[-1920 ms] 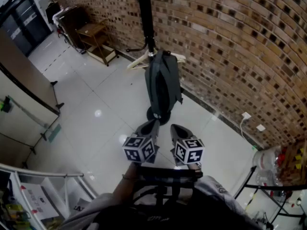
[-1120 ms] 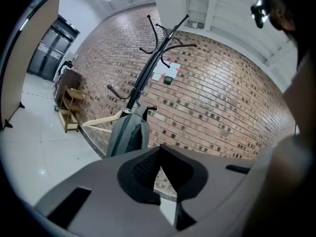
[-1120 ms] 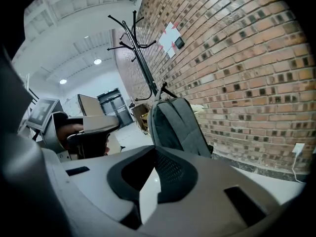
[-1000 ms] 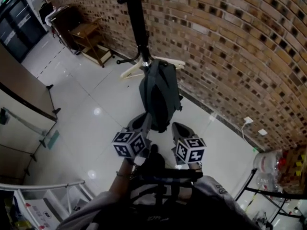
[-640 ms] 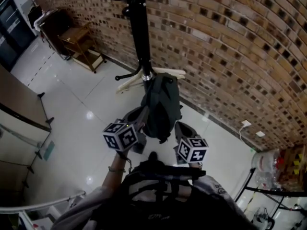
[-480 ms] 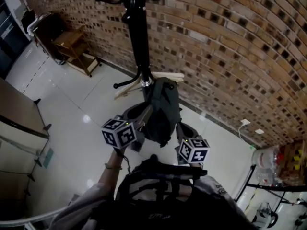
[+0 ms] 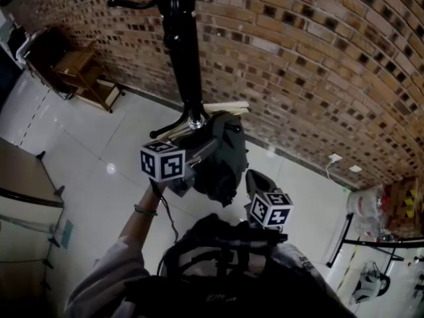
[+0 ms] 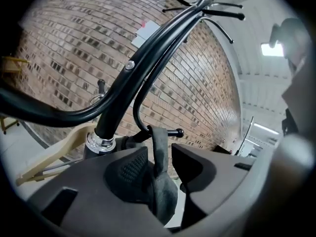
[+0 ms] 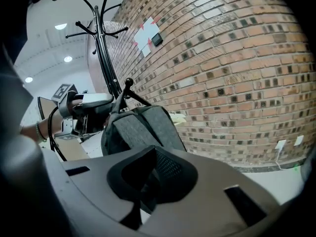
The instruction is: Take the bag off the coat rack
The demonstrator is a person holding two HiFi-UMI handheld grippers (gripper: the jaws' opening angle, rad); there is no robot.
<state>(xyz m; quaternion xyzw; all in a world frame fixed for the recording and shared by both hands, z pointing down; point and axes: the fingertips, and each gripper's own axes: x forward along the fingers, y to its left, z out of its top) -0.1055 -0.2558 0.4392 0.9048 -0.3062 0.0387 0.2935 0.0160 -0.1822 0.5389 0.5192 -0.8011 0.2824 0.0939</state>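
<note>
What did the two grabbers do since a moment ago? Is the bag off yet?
The left gripper went up from below the bag to its strap at the coat rack hook. Its jaws are opening, with the strap between them but not pinched. Unchanged: the bag still hangs on the rack, and the right gripper stays low beside it, holding nothing.

A light grey fabric sleeve [image 7: 99, 280] covers the left arm and ends short of the wrist — there sits a thin dark wristband [image 7: 143, 211]. A thin black cable [image 7: 167, 214] hangs beside it; a black strapped harness [image 7: 225, 242] crosses the chest.
</note>
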